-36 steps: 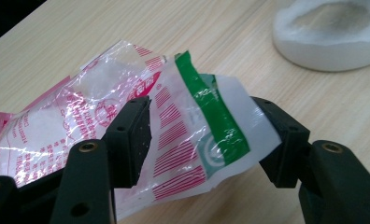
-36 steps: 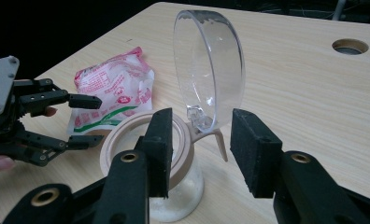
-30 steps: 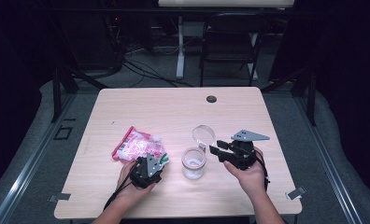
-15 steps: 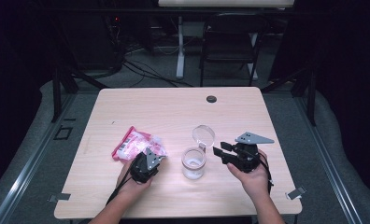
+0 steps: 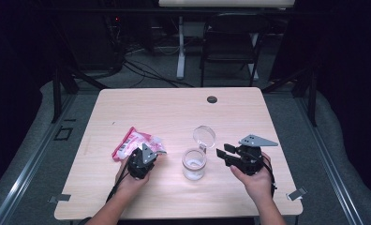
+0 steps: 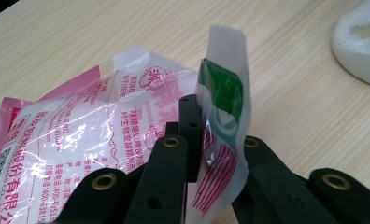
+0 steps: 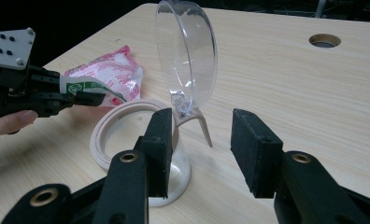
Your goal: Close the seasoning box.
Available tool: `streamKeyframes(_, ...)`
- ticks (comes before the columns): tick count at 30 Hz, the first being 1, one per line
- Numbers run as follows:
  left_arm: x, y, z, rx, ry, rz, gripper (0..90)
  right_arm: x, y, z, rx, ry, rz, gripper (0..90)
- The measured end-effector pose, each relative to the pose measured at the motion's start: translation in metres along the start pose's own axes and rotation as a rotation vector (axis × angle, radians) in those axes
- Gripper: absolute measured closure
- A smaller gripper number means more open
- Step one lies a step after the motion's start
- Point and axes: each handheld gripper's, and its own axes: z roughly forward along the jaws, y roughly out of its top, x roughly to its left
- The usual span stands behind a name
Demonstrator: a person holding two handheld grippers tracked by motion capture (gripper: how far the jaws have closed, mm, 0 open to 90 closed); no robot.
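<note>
Left gripper view: your left gripper has just been closing and pinches only the pouch corner, which may slip; your right gripper gapes, empty, at the jar's three o'clock.

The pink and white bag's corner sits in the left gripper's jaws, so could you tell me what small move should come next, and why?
Probably lift the bag toward the jar. The left gripper has just been closing and its jaws now pinch the bag's green-printed corner. The jar's clear lid stands hinged open, and the right gripper waits open beside the jar, so raising the bag over the mouth seems the natural next step.
</note>
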Motion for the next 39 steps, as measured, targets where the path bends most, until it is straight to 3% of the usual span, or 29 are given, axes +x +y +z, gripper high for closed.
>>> streamKeyframes(14, 0.014, 0.002, -0.015, -0.048, 0.0, -0.082, 90.0, 0.0, -0.002, 0.003, 0.004, 0.01, 0.004, 58.8)
streamKeyframes(22, 0.034, 0.0, -0.037, -0.135, 0.01, -0.181, 90.0, -0.001, -0.002, 0.004, 0.012, 0.006, 0.004, 58.5)
streamKeyframes(25, 0.04, -0.002, -0.042, -0.154, 0.016, -0.201, 90.0, -0.001, -0.003, 0.004, 0.013, 0.006, 0.004, 58.4)
streamKeyframes(26, 0.045, -0.003, -0.048, -0.167, 0.024, -0.225, 90.0, -0.001, -0.003, 0.005, 0.011, 0.005, 0.004, 58.4)
streamKeyframes(39, 0.076, -0.003, -0.071, -0.212, 0.061, -0.287, 90.0, -0.003, -0.003, 0.004, 0.007, 0.001, 0.01, 58.2)
